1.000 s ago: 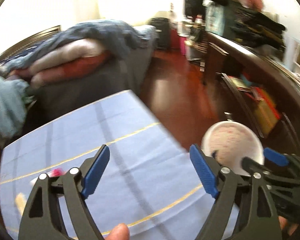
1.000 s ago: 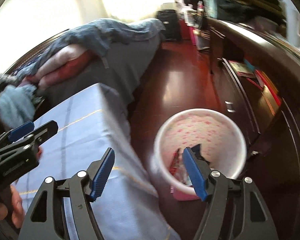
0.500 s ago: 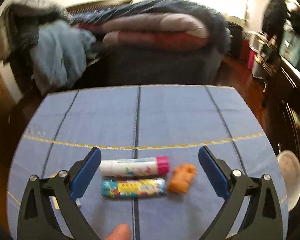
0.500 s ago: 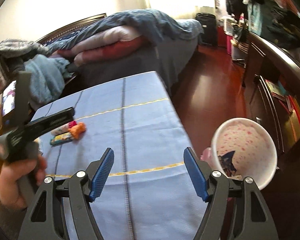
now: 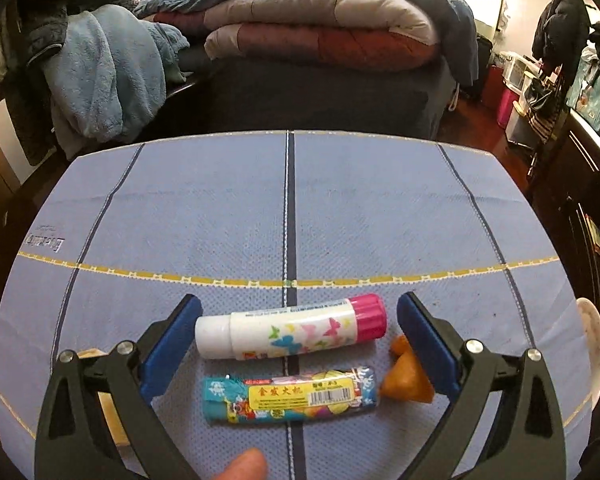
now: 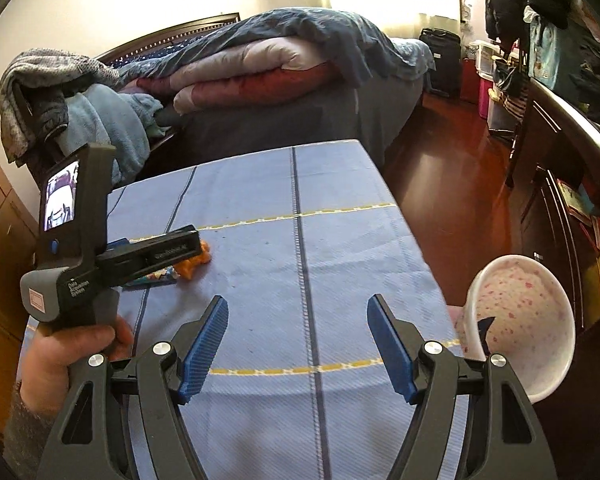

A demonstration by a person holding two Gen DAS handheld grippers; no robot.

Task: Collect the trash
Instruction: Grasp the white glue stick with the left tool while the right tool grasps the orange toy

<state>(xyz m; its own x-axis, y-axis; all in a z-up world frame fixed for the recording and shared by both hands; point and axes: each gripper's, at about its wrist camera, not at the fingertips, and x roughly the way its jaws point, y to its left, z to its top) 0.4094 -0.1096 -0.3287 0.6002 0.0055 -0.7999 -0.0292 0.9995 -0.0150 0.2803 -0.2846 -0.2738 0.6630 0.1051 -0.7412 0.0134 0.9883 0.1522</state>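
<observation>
In the left wrist view my left gripper [image 5: 298, 340] is open, its blue pads either side of a white glue stick with a pink cap [image 5: 290, 332] lying on the blue tablecloth [image 5: 292, 208]. Just nearer lies a colourful wrapped tube [image 5: 292, 396], and an orange crumpled piece [image 5: 406, 380] sits by the right pad. In the right wrist view my right gripper [image 6: 298, 348] is open and empty above the cloth [image 6: 340, 248]. The white, pink-speckled trash bin [image 6: 528, 320] stands off the table's right edge with some trash inside. The left gripper [image 6: 156, 258] shows there over the orange piece [image 6: 198, 264].
A bed with folded quilts [image 5: 320, 28] and a pile of clothes [image 5: 100, 76] lies behind the table. A dark wooden cabinet [image 6: 572, 168] runs along the right wall, with red-brown floor [image 6: 452, 184] between. A pale flat object [image 5: 108, 400] lies under the left finger.
The left gripper swung from the bin side to the table and closed in over the glue stick. The right gripper pulled back from over the bin to above the table.
</observation>
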